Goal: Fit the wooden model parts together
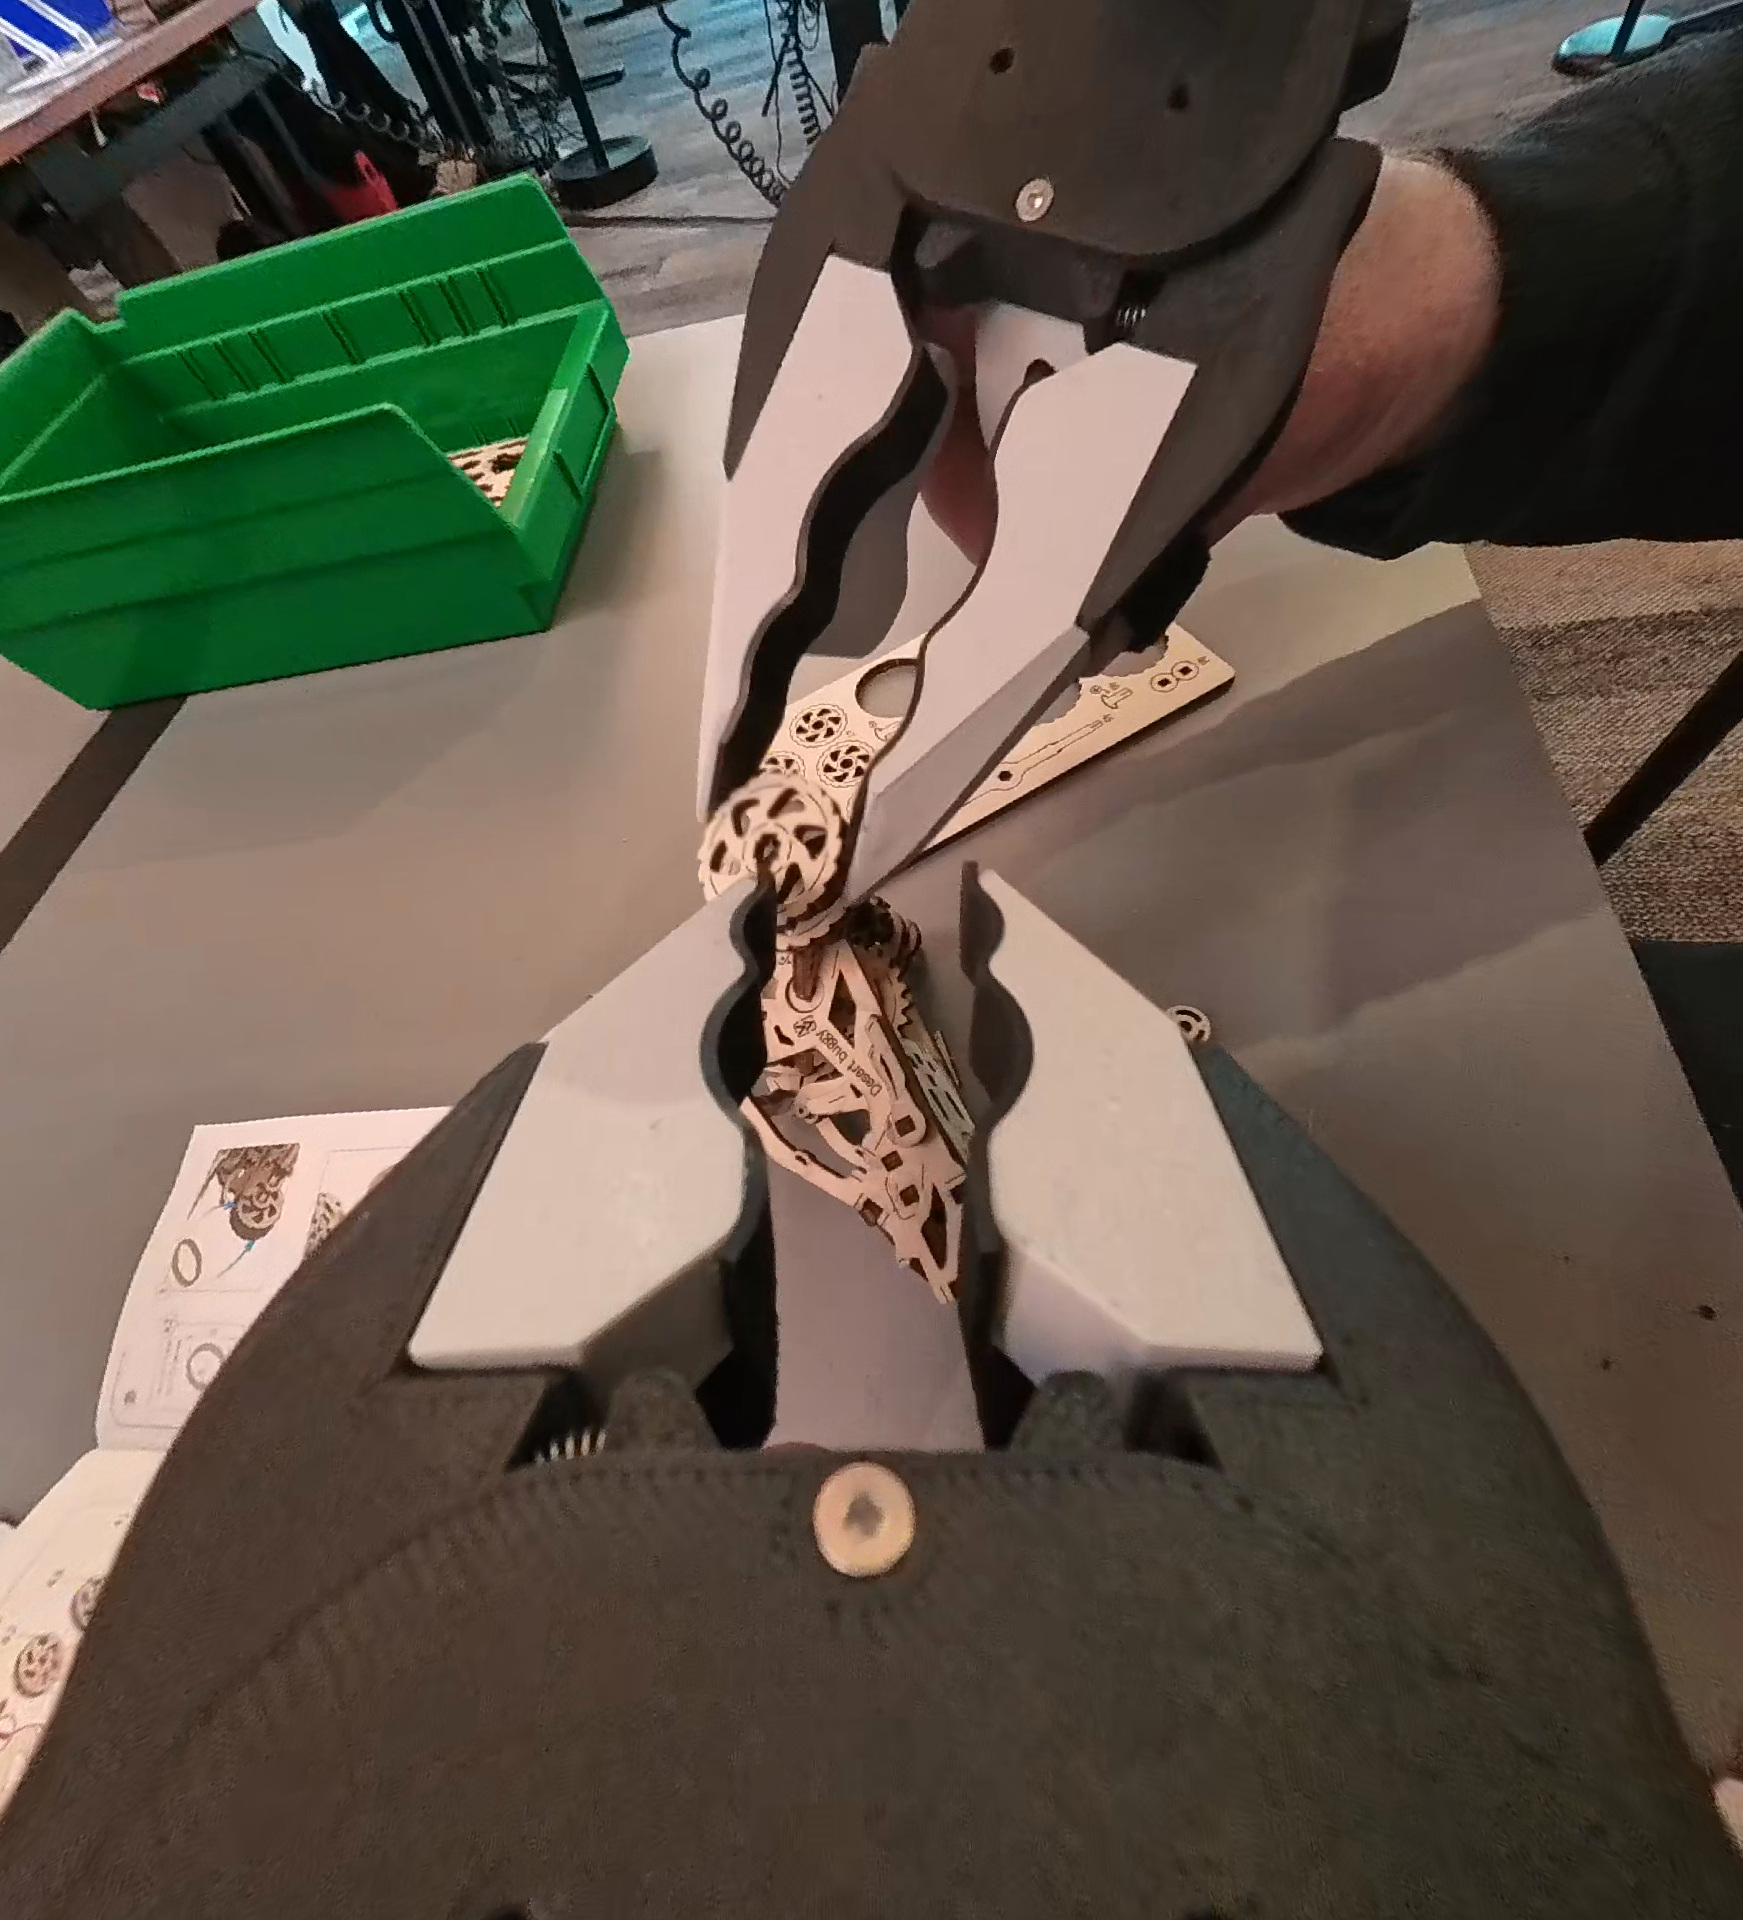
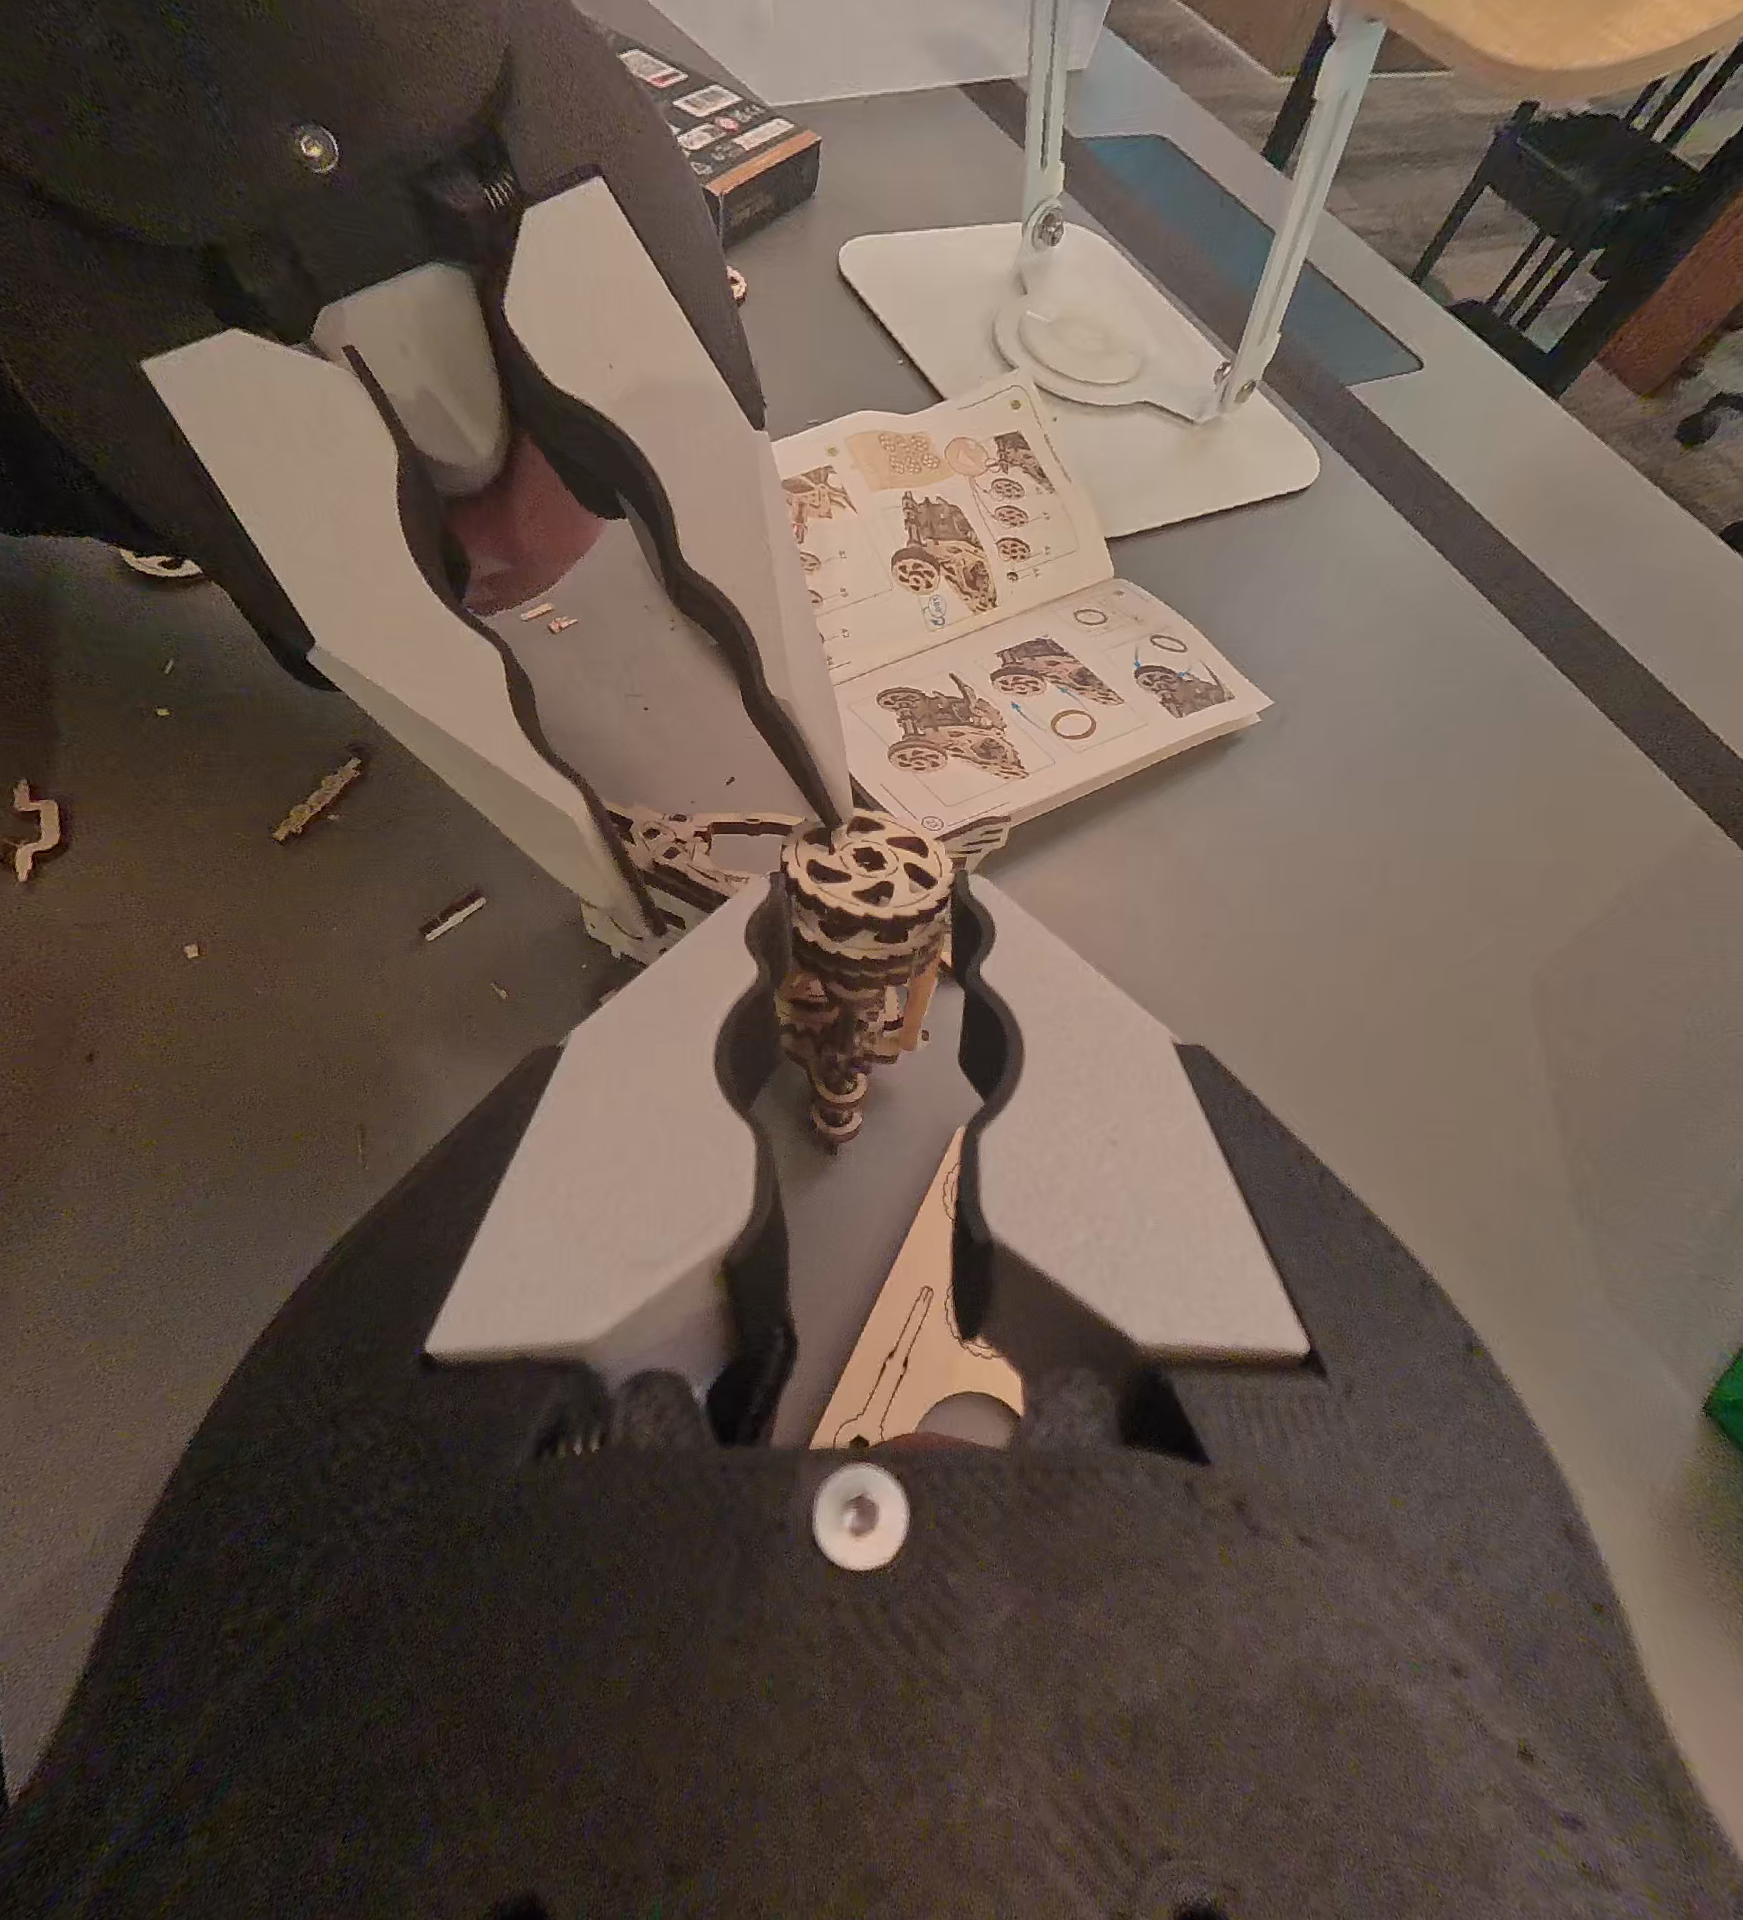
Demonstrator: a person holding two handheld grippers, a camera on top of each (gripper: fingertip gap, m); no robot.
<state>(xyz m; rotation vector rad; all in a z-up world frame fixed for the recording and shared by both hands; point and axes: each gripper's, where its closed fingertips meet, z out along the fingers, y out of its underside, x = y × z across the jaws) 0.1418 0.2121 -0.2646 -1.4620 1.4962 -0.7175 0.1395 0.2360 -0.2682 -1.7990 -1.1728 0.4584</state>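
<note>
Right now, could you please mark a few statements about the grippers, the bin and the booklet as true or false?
1. The right gripper grips a wooden wheel. True.
2. The green bin is empty. False: a wooden piece lies inside it.
3. The instruction booklet lies open on the table. True.
4. The left gripper is open and holds nothing. False: it is closed on the wooden buggy body.

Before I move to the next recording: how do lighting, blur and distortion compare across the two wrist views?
Left wrist view: cooler, brighter light; green plastic bin and background slightly soft; grey table edges bow from the wide-angle lens. Right wrist view: dimmer, warm-tinted; light wooden wheel stack reasonably sharp; open paper instruction booklet legible; same fisheye bowing.
</note>
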